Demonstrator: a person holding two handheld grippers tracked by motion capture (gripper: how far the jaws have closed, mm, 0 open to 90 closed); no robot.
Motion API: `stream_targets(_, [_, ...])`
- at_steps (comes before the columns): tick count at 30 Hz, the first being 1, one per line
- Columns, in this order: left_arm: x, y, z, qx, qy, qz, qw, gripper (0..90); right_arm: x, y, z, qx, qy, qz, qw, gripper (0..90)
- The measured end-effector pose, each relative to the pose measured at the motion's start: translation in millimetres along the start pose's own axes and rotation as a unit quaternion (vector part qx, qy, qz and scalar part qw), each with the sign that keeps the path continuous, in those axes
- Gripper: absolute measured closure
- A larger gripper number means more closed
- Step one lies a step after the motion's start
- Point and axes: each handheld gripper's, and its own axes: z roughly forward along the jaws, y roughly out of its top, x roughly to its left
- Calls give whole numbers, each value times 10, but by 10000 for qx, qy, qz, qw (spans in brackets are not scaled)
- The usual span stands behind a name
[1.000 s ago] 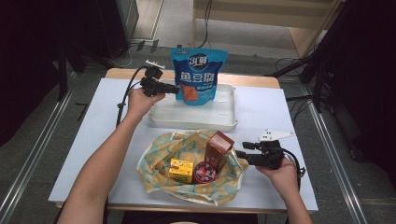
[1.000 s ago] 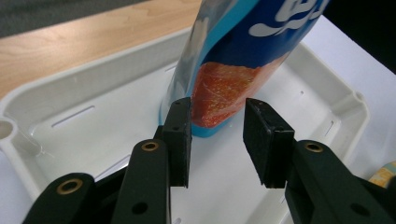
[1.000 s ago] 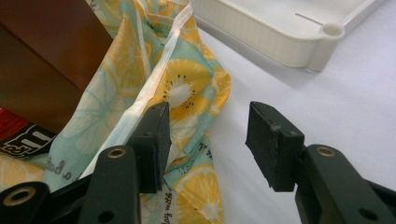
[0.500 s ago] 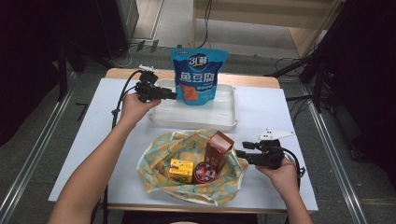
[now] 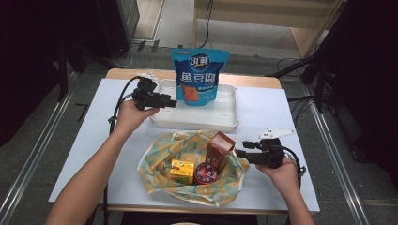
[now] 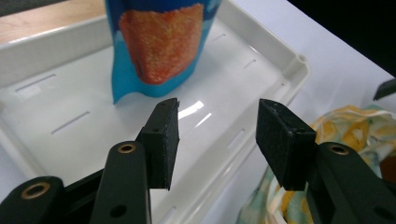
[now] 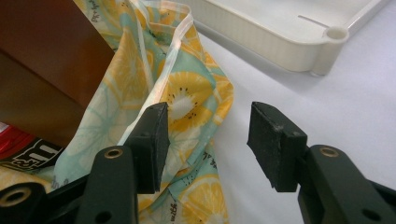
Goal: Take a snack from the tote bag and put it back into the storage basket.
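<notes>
Pulled back from blue pouch (image 5: 200, 75) toward left edge of white tray (image 5: 230, 119), left gripper (image 5: 170, 102), compared with a second ago; jaws just been opening, stood apart with nothing between, pads over tray floor. Stayed put at right side of desk (image 5: 291, 103), right gripper (image 5: 240, 152); jaws apart, not pressing anything, fruit-print cloth bag (image 5: 159, 154) edge just beside left pad in right gripper view.

Counted: one pouch, upright at back of tray, leaning near far rim; one tray, near back edge of desk, centred. One cloth bag, open, at front edge of desk, centre. Inside bag: one brown carton (image 5: 220, 149), upright, at right side; one small yellow box (image 5: 182, 170); one round red-and-black tin (image 5: 206, 173) beside it, touching carton's foot as far as could be told.

Writing: pouch carried large white Chinese characters reading 鱼豆腐, round logo above them, orange product picture below. Tin lettering and yellow box print too small to read.
</notes>
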Motion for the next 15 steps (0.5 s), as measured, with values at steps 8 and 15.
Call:
stream_targets(8, [-102,-112,-69,-47,4,52,10000,459,4,32,20,-15,20,13,10000,490])
stream_targets(15, [-164,-226,-138,-82,22,74,9999,444,-9,45,33,-24,14,-41,10000,490])
